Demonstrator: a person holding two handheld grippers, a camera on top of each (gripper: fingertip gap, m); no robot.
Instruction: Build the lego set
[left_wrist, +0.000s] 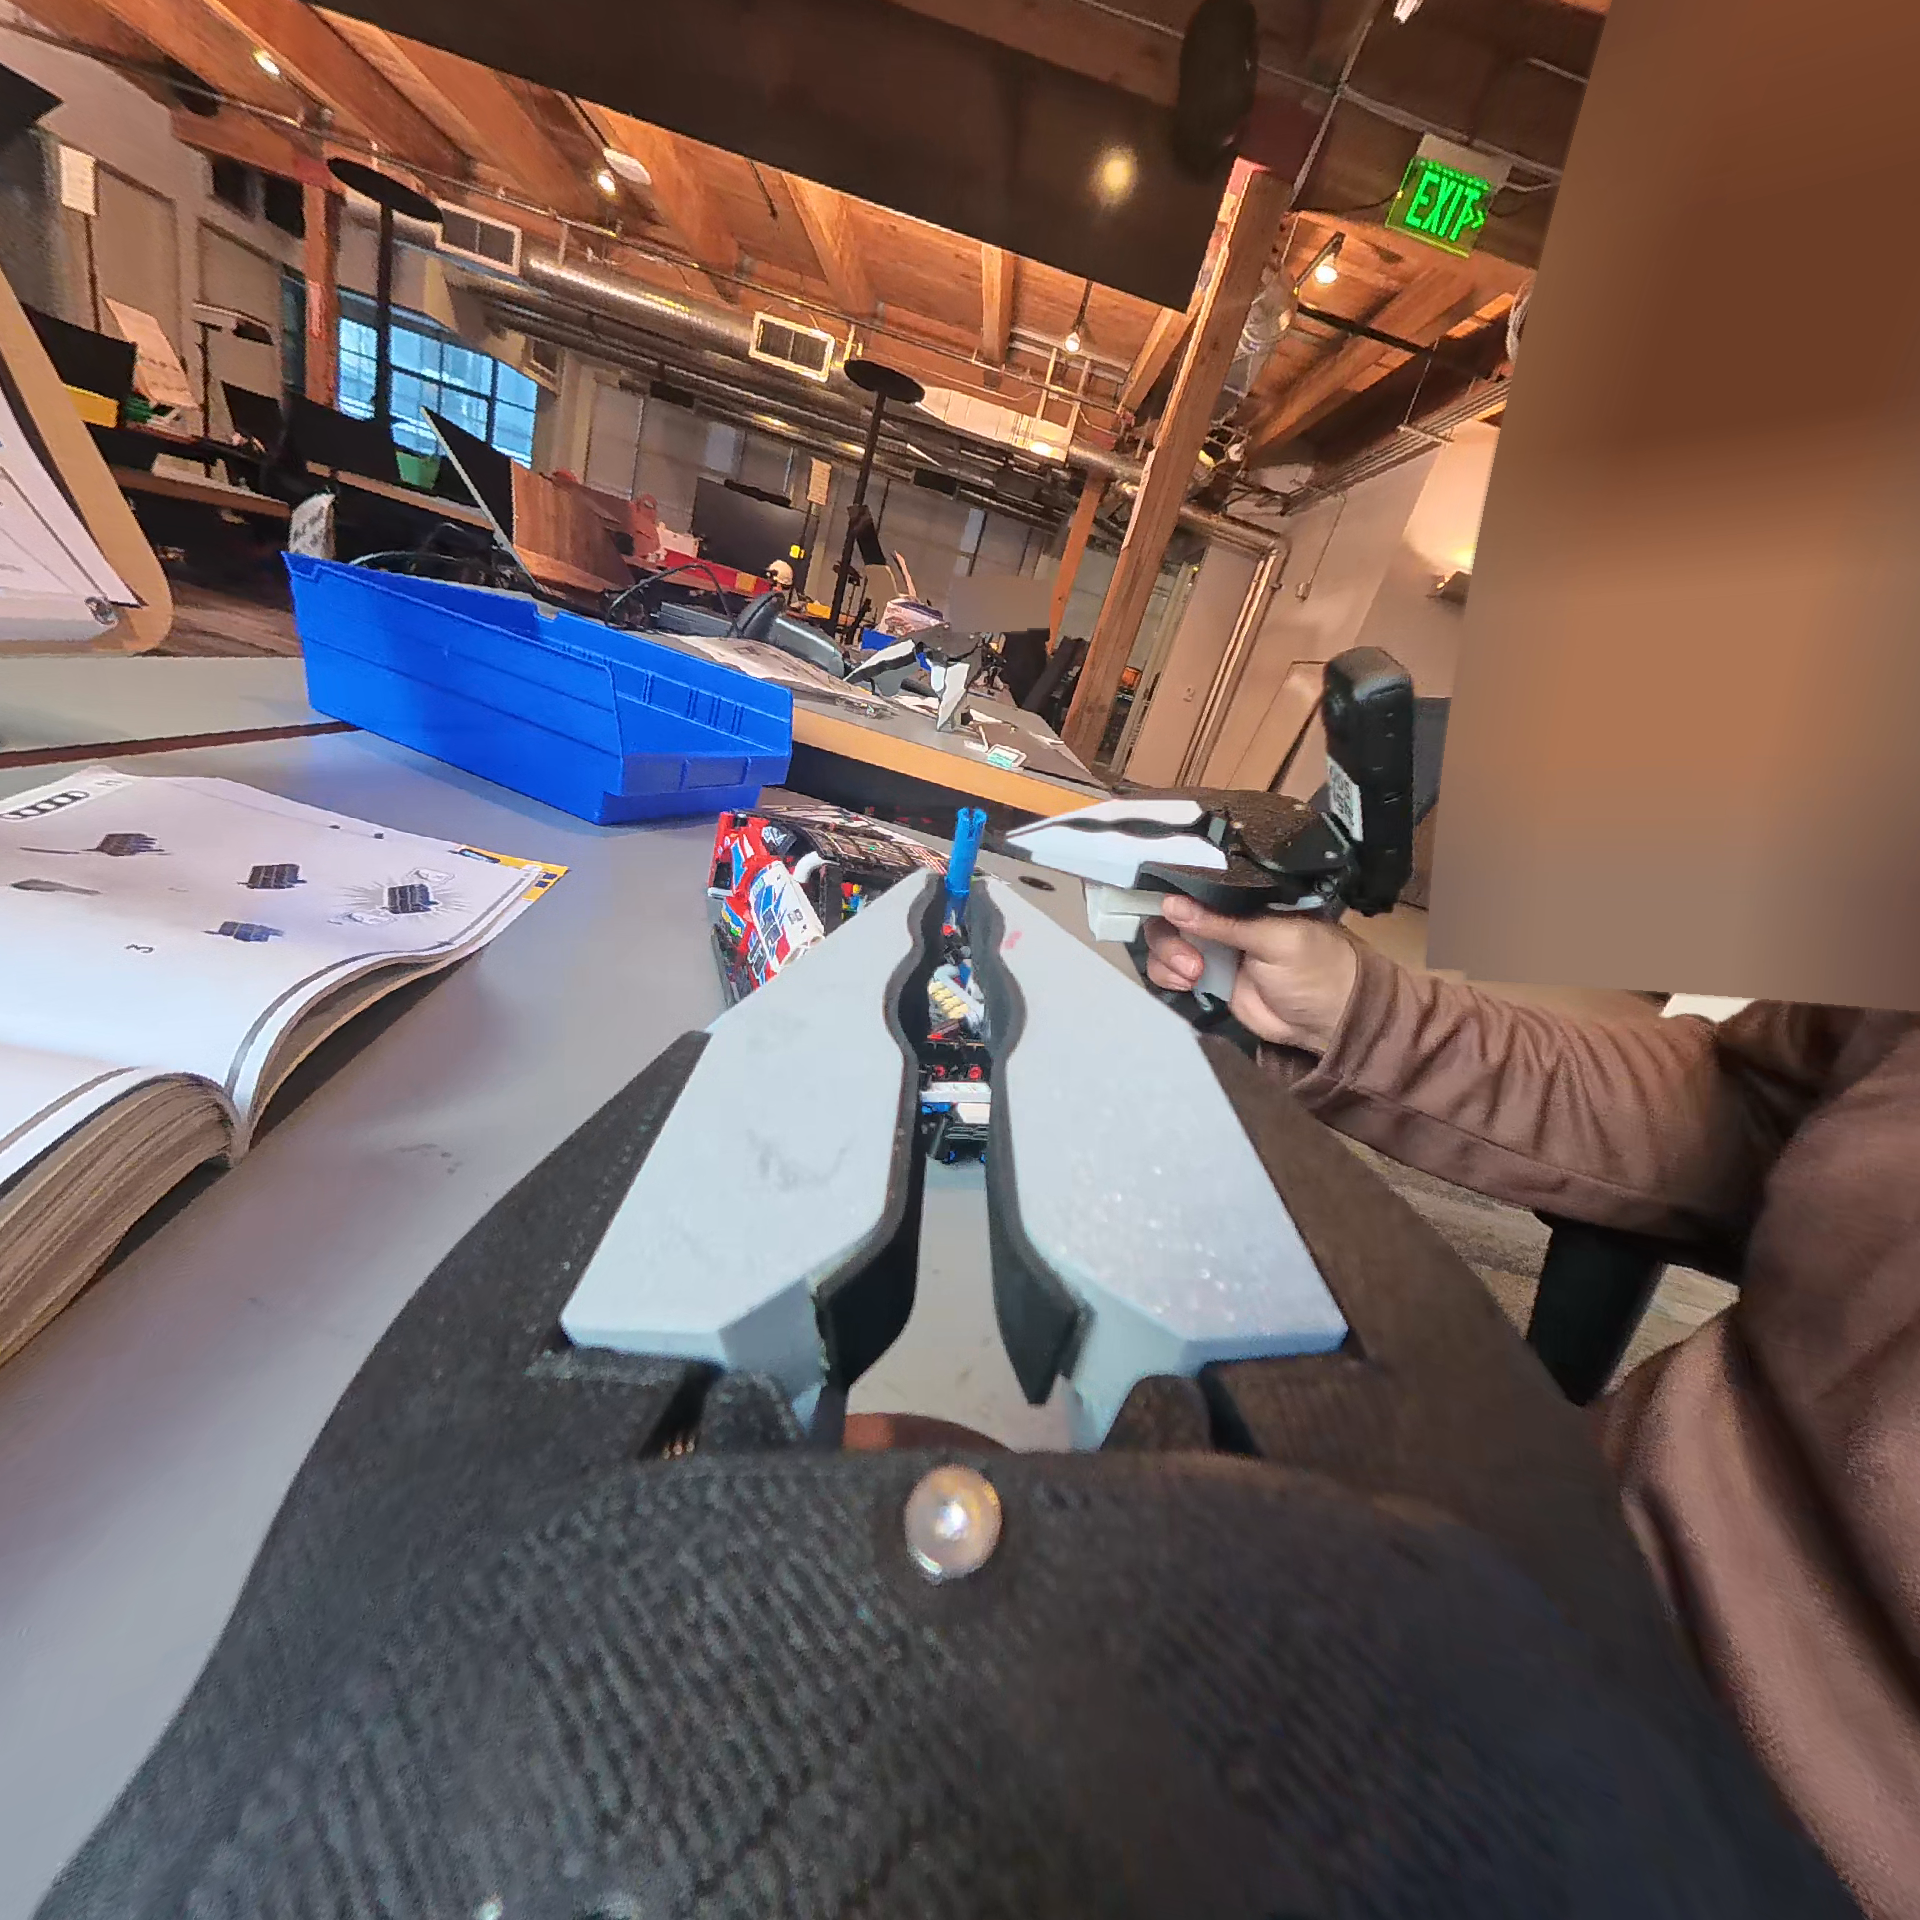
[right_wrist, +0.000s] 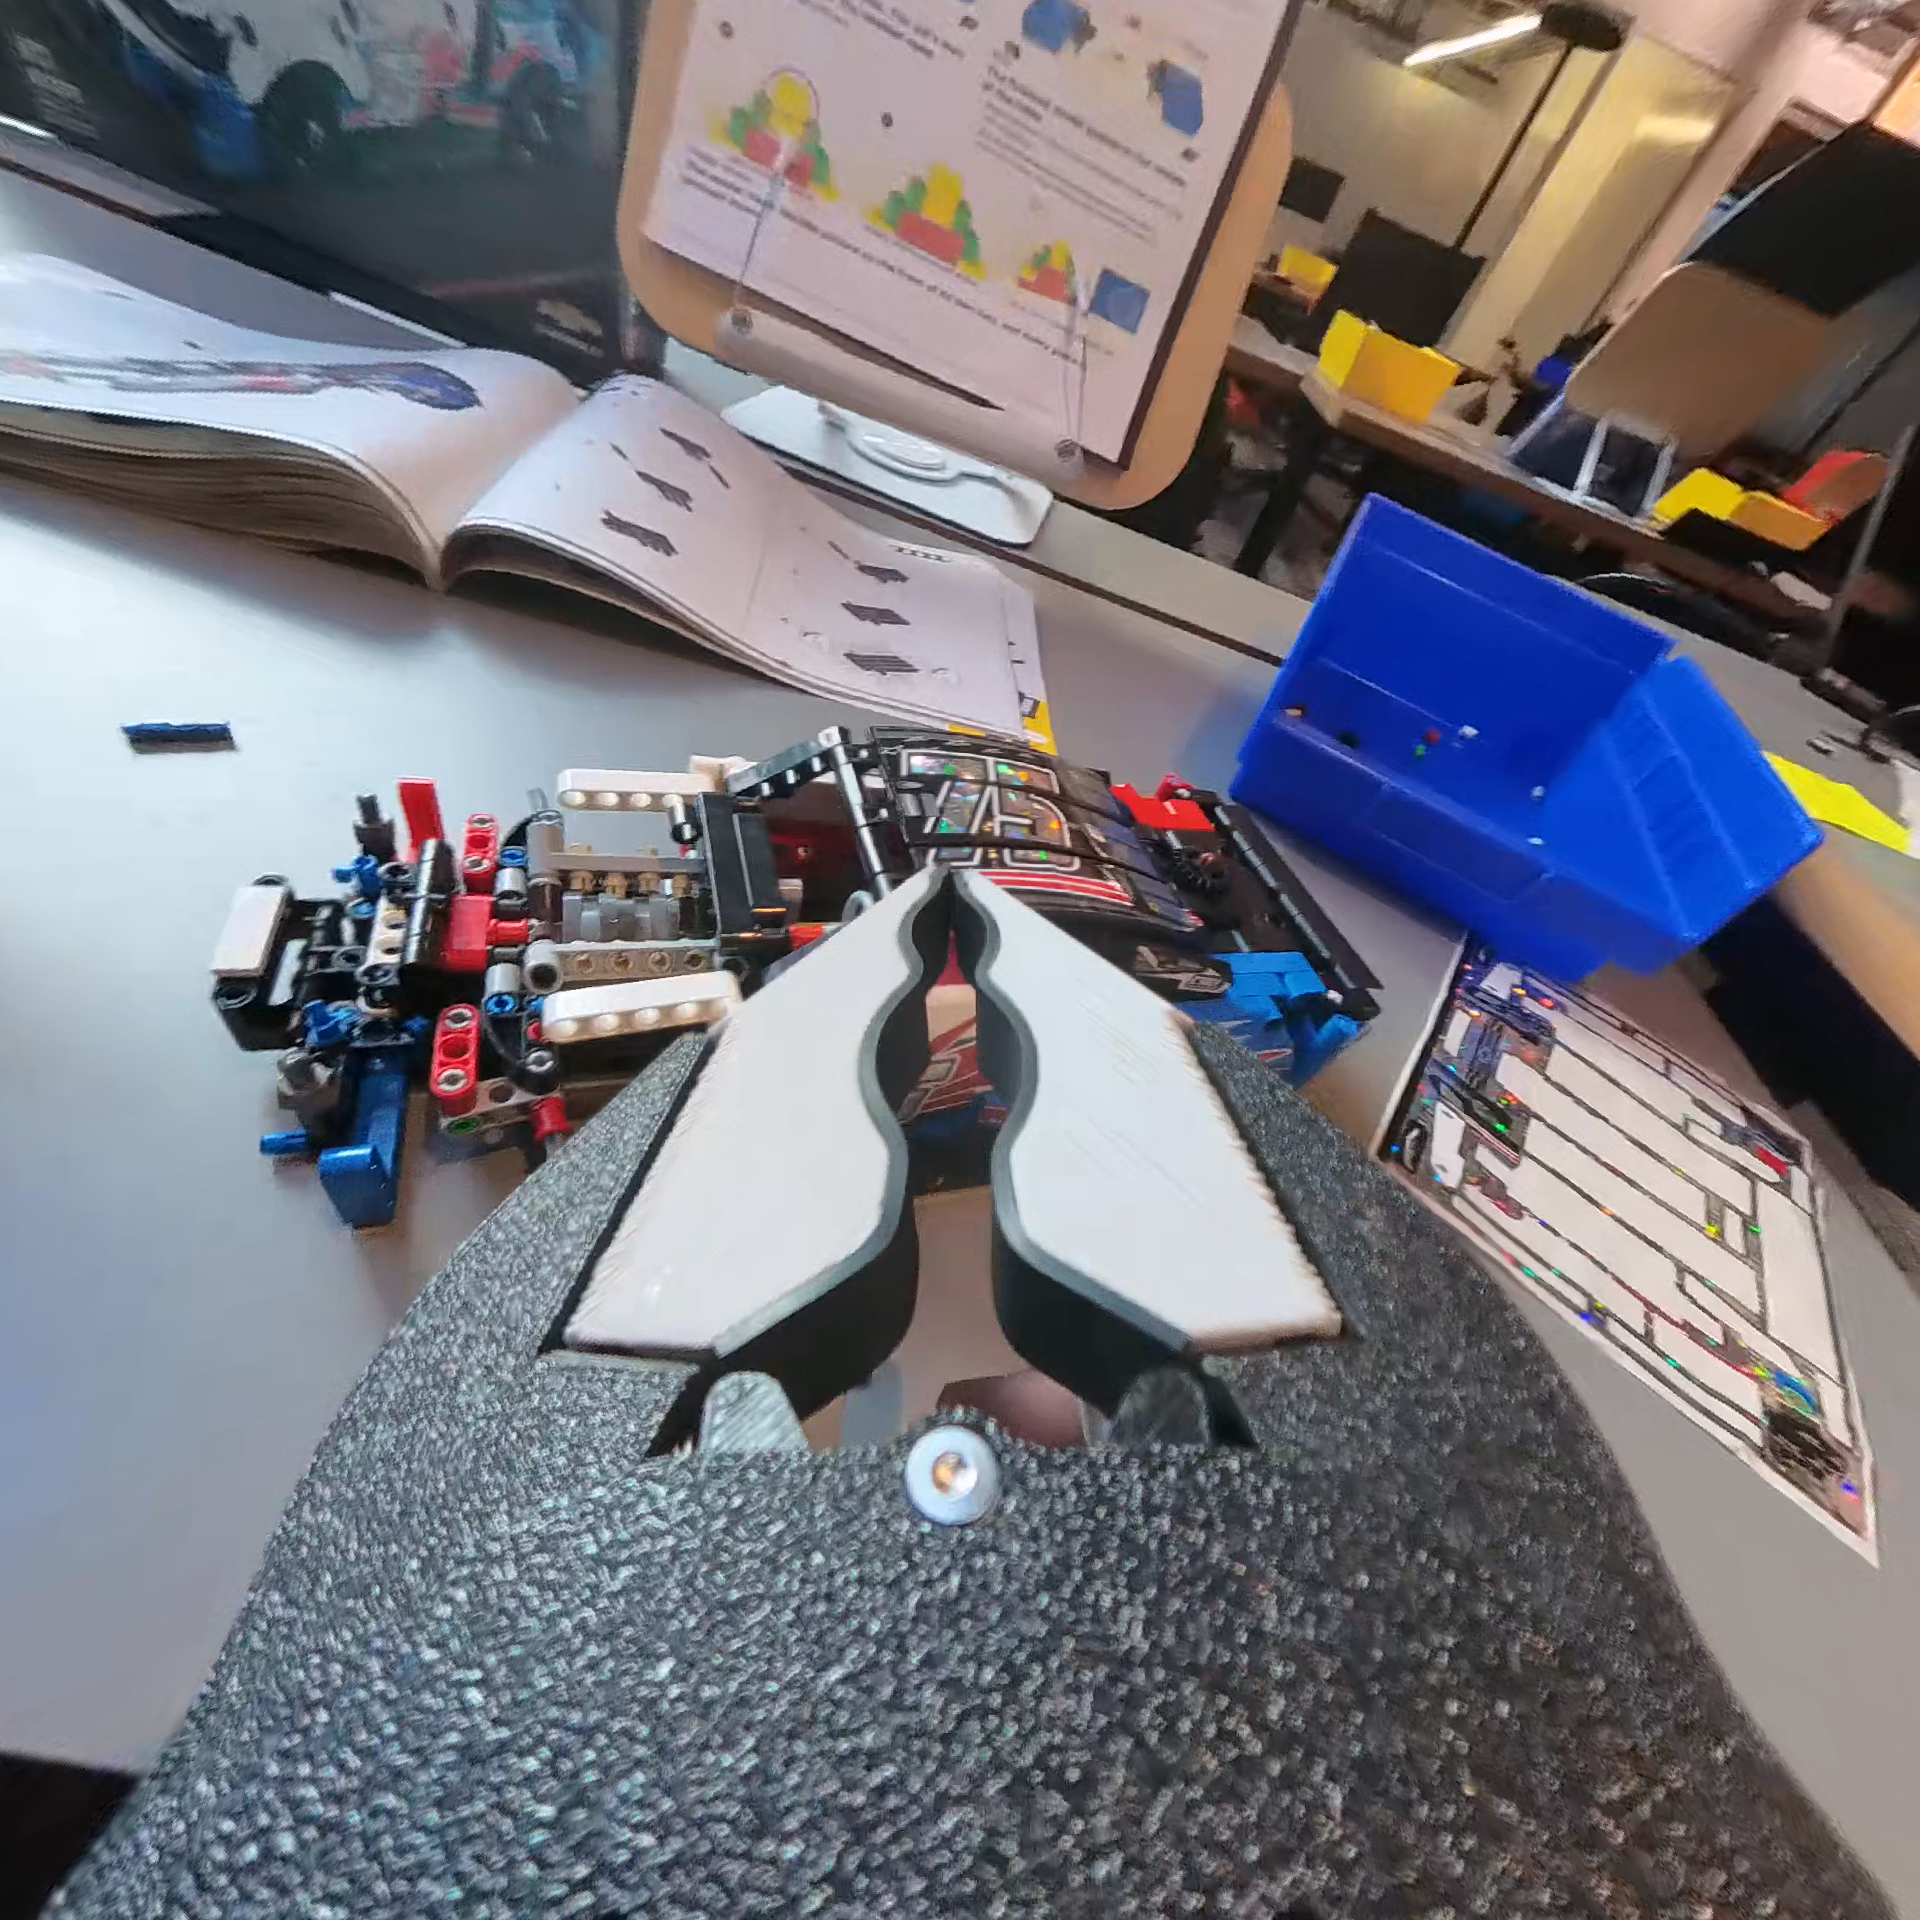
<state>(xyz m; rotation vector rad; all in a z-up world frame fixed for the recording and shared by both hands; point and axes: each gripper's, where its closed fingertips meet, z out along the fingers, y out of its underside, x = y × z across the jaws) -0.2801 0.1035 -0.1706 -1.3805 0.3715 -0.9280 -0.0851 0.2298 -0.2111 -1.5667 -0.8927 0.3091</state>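
Note:
The part-built Lego car (right_wrist: 790, 935) lies on the grey table (right_wrist: 156, 1299), with its bare chassis to the left and its black stickered roof to the right. It also shows in the left wrist view (left_wrist: 769, 914), partly hidden behind my fingers. My left gripper (left_wrist: 958, 883) is shut on a small blue pin (left_wrist: 964, 844) that sticks up from its tips, close to the car's near end. My right gripper (right_wrist: 951, 881) is shut and empty, with its tips over the car's roof. It also shows in the left wrist view (left_wrist: 1023, 831), held by a hand.
An open instruction booklet (left_wrist: 208, 935) (right_wrist: 727, 540) lies left of the car. A blue bin (left_wrist: 540, 696) (right_wrist: 1507, 758) stands behind it. A sticker sheet (right_wrist: 1642, 1247) lies at the right. A loose blue piece (right_wrist: 177, 736) lies far left. A board with a printed sheet (right_wrist: 956, 208) stands behind. Tip to tip, the grippers are about 25 cm apart.

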